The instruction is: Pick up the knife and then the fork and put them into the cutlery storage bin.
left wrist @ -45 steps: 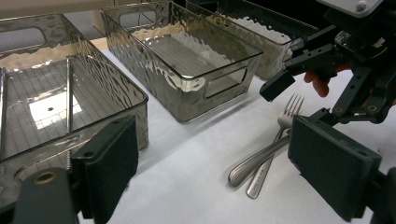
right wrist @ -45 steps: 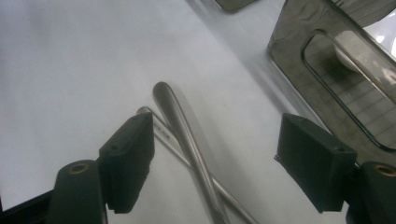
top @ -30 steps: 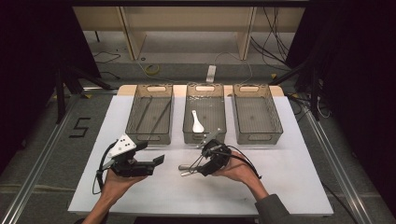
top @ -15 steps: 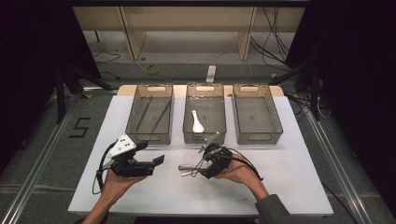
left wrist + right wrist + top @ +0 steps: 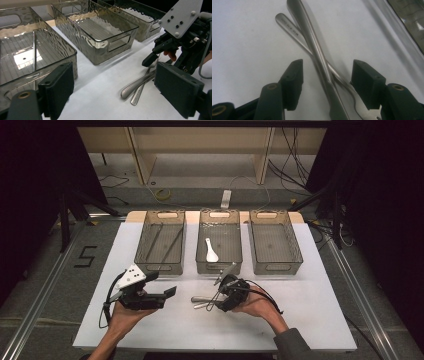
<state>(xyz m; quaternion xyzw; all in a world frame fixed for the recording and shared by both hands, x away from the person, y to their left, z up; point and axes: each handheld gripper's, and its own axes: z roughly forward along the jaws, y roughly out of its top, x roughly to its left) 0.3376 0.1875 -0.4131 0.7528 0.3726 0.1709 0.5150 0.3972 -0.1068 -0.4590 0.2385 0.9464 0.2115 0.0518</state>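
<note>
Straddling crossed cutlery (image 5: 322,67), tips cropped

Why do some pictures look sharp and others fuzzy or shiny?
High view: surroundings are dark, the white table is lit. Left gripper view: glare on the wavy clear bins; the near jaws are soft. Right gripper view: the crossed cutlery gleams, engraving readable; the foreground is blurred.
</note>
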